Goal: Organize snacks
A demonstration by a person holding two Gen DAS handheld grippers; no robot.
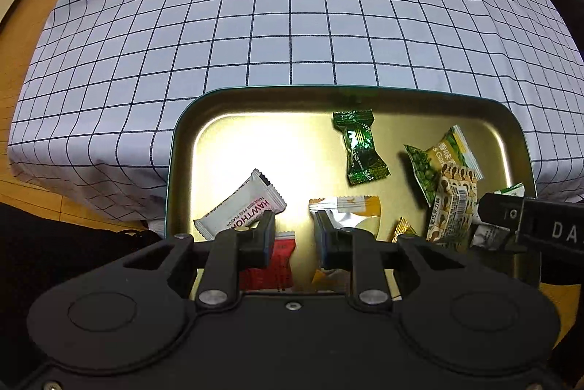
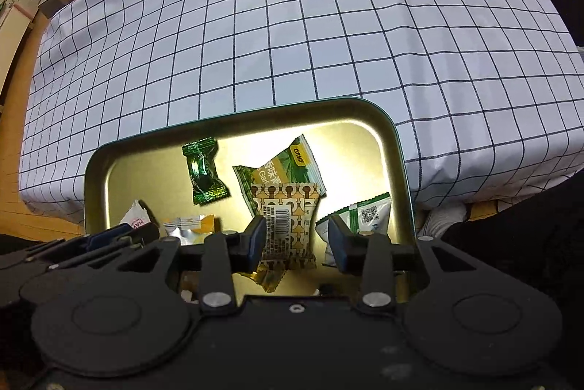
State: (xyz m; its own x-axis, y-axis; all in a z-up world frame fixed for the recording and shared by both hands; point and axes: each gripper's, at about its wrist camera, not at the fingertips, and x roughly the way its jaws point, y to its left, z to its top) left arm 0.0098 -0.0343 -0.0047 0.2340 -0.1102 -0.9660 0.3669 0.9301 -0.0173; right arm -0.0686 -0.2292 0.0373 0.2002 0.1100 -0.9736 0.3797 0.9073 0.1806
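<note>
**Snacks in a glossy gold tin**

Wrappers lie crinkled in my rounded metal tin [image 1: 175, 149]: white hawthorn bar [image 1: 241, 211], twisted green foil candy [image 2: 204, 176], patterned tan packet [image 2: 286, 225]. My right tongs [image 2: 297, 240] stand parted beside that packet; my left tongs [image 1: 294, 236] gape, gripping nothing. Checked cloth [image 1: 255, 6] drapes the desk.

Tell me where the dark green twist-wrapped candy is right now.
The dark green candy lies in the gold tray near its far rim, left of the green pea packet in both wrist views, with no fingers touching it.
</note>
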